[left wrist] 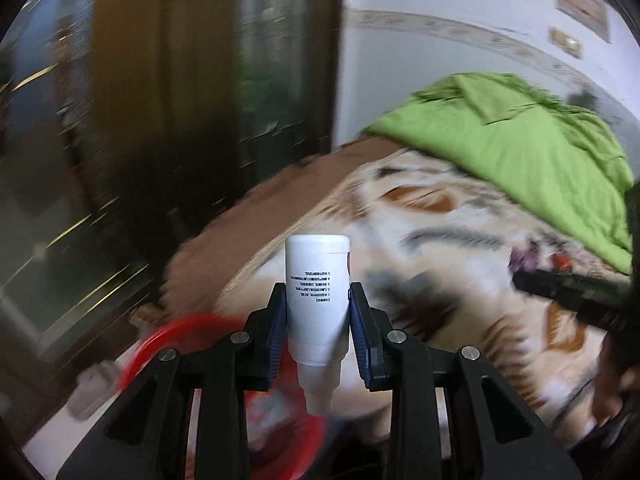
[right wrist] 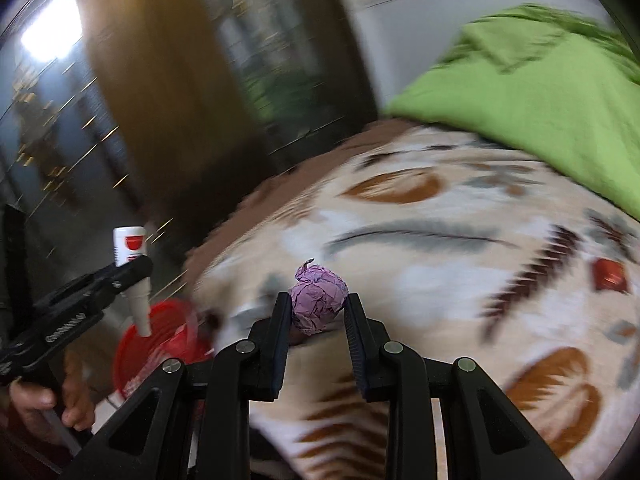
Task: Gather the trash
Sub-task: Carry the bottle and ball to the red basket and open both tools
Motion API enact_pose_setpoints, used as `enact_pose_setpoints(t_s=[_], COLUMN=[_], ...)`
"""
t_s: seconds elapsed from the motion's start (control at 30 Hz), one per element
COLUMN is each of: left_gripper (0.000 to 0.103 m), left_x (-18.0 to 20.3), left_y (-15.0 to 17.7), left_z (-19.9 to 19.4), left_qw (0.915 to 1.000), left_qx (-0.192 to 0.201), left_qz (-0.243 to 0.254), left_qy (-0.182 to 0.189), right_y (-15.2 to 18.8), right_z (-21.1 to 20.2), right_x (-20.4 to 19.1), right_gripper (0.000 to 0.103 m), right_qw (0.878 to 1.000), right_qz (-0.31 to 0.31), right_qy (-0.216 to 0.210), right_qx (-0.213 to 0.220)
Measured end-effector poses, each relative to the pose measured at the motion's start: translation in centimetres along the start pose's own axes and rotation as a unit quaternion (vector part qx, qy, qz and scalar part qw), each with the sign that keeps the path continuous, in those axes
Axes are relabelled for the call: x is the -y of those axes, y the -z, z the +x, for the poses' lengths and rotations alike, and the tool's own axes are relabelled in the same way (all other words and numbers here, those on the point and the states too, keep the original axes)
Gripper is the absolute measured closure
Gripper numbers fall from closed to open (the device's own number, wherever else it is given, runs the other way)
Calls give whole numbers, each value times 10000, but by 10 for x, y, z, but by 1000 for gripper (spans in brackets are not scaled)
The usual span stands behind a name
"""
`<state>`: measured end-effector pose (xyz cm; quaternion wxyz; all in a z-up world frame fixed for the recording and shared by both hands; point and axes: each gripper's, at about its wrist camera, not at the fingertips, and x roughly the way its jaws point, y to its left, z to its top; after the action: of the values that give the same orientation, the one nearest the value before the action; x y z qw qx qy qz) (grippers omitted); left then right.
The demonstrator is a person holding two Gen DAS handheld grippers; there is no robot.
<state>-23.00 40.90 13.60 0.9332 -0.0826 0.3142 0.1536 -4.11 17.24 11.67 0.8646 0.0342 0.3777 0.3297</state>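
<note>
Jaws both loaded: left gripper (left wrist: 318, 316) clamps a white bottle (left wrist: 318, 280) (nozzle toward the camera), right gripper (right wrist: 316, 312) pinches a crumpled purple paper ball (right wrist: 318, 304). Step looks like carry-to-bin, over the patterned bed (right wrist: 440, 240). Red bin (right wrist: 160, 344) sits on the floor, low left. Next: get each load above its rim, then release. Both grippers angle downward; left hand (right wrist: 44, 396) grips its handle.

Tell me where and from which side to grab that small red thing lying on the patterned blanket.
Grip the red piece across its two shorter edges, coming down from above: it looks flat and roughly rectangular, lying flush on the blanket, so no side offers a hold. Blur hides what it is.
</note>
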Motion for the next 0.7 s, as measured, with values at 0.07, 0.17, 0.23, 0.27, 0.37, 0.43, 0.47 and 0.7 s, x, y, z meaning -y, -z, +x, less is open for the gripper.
enact_pose_setpoints(t_s=[0.07, 0.17, 0.23, 0.27, 0.37, 0.43, 0.47, 0.7], left_gripper=[74, 74, 74, 74, 74, 74, 73, 46], left_x=[-30, -60, -75, -82, -102, -110, -113, -128], left_y=[23, 44, 55, 59, 66, 68, 69, 72], left_z=[-1, -1, 1, 4, 9, 11, 11, 8], left_qw=[9995, 9978, 9965, 9955, 9933, 9927, 9922, 9893], left_qx=[-180, -345, -396, -440, -540, -571, -554, -506], left_qz=[-180, -457, -576, -638, -858, -886, -930, -1250], left_qy=[-208, -320, -460, -536, -555, -592, -612, -567], right_y=[0, 2, 4, 4, 5, 6, 8, 11], right_z=[15, 36, 50, 56, 78, 91, 98, 130], right_x=[-30, -75, -104, -113, -142, -156, -164, -184], right_gripper=[74, 74, 74, 74, 73, 73, 73, 58], right_qw=[9989, 9927, 9872, 9851, 9793, 9754, 9734, 9728], right_qz=[-305, -894, -1219, -1299, -1502, -1595, -1635, -1382], right_qy=[-280, -615, -774, -852, -1002, -1123, -1169, -1295], right_qx=[-222, -534, -674, -741, -910, -1028, -1096, -1332])
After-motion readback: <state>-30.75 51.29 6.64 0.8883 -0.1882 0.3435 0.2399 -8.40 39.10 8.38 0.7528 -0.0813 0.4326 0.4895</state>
